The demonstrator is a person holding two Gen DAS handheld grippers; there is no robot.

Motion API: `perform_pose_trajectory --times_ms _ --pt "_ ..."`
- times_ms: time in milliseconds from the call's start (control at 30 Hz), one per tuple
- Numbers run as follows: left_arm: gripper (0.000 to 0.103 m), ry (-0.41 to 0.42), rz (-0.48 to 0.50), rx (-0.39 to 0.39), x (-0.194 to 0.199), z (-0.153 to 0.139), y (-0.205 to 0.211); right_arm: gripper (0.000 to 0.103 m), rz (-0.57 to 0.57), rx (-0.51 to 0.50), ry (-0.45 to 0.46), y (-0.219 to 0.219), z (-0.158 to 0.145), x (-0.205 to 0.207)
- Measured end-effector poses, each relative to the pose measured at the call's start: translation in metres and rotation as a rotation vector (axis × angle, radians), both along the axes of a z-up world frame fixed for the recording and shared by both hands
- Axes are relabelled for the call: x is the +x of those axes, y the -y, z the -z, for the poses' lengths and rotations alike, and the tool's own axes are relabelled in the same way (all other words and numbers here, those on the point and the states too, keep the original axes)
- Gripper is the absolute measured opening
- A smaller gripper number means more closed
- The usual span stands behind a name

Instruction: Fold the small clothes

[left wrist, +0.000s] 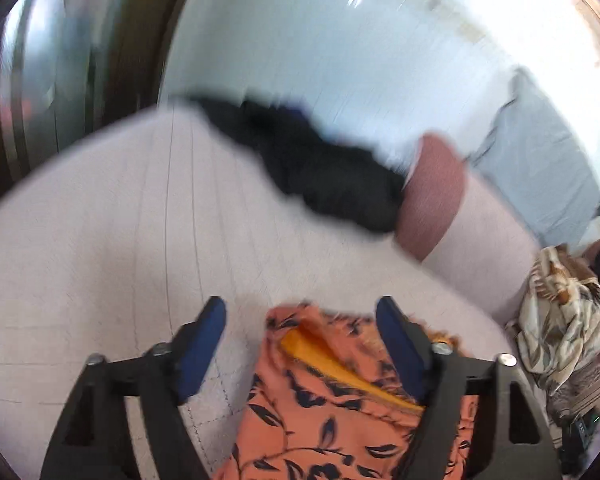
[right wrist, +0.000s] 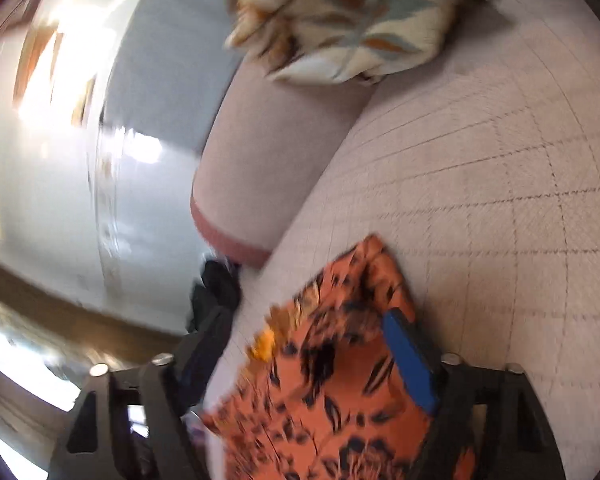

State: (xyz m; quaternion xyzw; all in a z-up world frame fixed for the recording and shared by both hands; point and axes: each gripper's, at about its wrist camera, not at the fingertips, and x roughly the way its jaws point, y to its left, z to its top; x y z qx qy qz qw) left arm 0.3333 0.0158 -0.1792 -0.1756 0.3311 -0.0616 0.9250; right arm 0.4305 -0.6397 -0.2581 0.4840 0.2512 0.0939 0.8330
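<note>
I count three garments on the quilted bed [left wrist: 100, 220]: one orange black-leaf-print garment [left wrist: 328, 412] lying between the spread fingers of my left tool [left wrist: 300, 320] and right tool [right wrist: 308, 336], one black garment [left wrist: 320, 160], one cream leaf-print garment [right wrist: 352, 20].

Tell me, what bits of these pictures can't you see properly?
- Orange leaf-print garment: its lower part is cut off by the bottom edge in both wrist views.
- Black clothing: smeared by motion blur in the left wrist view, so its type is unclear.
- Right gripper: the garment covers its left finger, so grip is unclear.
</note>
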Motion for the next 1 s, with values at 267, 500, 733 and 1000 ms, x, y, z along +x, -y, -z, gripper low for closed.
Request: perform_pose_trajectory --times_ms 267,500,733,1000 --pt "0.085 -0.167 0.047 0.103 -0.071 0.038 0.045 0.047 -0.315 -0.501 -0.14 -0.16 -0.006 -0.009" --pt "0.084 -0.328 0.118 0.289 -0.043 0.086 0.072 0.045 -0.306 -0.844 -0.222 -0.214 0.015 0.057" --pt "0.084 -0.352 0.071 0.274 -0.025 0.087 0.049 0.044 0.05 -0.719 -0.246 -0.155 -0.016 0.136" --pt "0.084 -0.387 0.017 0.226 -0.038 0.083 0.018 0.044 -0.291 -0.754 -0.136 -0.254 -0.019 0.077"
